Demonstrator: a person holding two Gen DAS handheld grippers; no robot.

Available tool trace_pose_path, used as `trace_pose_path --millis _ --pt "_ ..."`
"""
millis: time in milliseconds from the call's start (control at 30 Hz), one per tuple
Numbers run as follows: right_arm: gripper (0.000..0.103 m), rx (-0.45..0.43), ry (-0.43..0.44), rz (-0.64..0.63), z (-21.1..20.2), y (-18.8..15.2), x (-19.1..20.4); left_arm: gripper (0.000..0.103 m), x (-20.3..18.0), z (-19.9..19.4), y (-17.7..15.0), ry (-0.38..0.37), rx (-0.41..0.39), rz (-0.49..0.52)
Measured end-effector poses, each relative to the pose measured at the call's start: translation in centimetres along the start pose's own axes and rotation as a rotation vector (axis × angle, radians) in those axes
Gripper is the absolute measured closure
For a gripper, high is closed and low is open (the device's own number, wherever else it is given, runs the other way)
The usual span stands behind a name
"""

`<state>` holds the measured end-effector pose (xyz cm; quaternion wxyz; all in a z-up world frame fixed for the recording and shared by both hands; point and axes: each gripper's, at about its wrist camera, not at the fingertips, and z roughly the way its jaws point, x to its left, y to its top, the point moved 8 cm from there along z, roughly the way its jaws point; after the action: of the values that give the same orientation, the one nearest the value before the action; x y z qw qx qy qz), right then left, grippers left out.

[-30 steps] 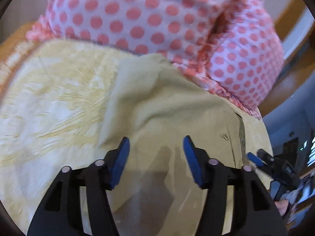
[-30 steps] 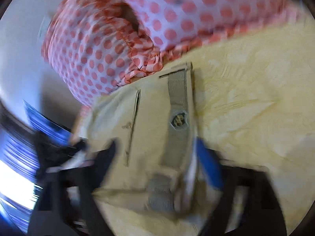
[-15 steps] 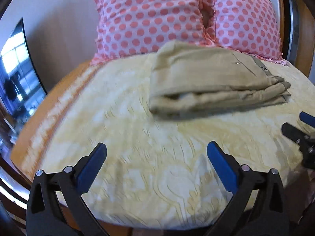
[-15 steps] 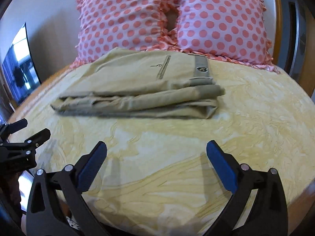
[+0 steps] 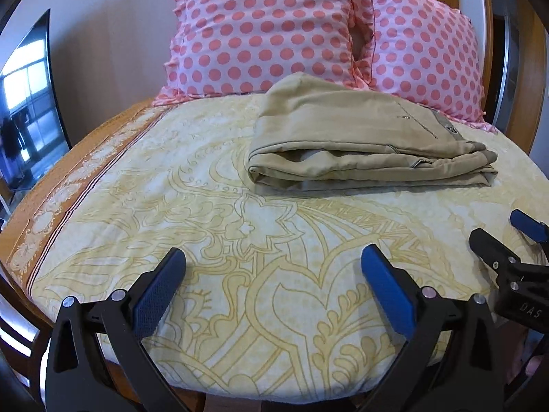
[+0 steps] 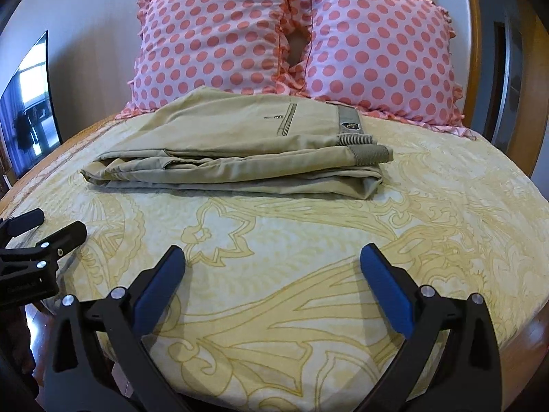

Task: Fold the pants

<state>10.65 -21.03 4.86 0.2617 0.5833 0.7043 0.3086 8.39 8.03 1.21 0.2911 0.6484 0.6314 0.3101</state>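
Observation:
The khaki pants (image 5: 357, 144) lie folded in a flat stack on the yellow patterned bedspread (image 5: 240, 240), close to the pillows; they also show in the right wrist view (image 6: 247, 147) with the waistband to the right. My left gripper (image 5: 272, 267) is open and empty, well back from the pants near the bed's front edge. My right gripper (image 6: 272, 267) is open and empty too, equally far back. Each gripper shows at the side of the other's view: the right one (image 5: 507, 240) and the left one (image 6: 41, 230).
Two pink polka-dot pillows (image 5: 267, 31) (image 6: 374, 55) lean against the headboard behind the pants. A dark TV screen (image 5: 27, 103) stands at the left. A wooden bed frame (image 5: 20, 206) edges the mattress. Bare bedspread (image 6: 308, 240) lies between the grippers and the pants.
Both grippers have pulled back from over the pants to the bed's front edge and opened wide. The pants stay folded on the bed.

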Motion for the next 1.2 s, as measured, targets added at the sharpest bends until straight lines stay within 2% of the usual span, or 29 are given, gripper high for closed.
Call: trace_pose_path --millis 300,1200 --pt "0.002 -0.015 -0.004 0.002 -0.08 -0.05 -0.05 0.001 0.04 -0.08 -0.1 0.002 -0.024 -0.001" --pt "0.002 -0.017 -0.004 0.003 -0.06 -0.14 -0.05 0.001 0.09 -0.05 -0.14 0.0 -0.024 0.0"
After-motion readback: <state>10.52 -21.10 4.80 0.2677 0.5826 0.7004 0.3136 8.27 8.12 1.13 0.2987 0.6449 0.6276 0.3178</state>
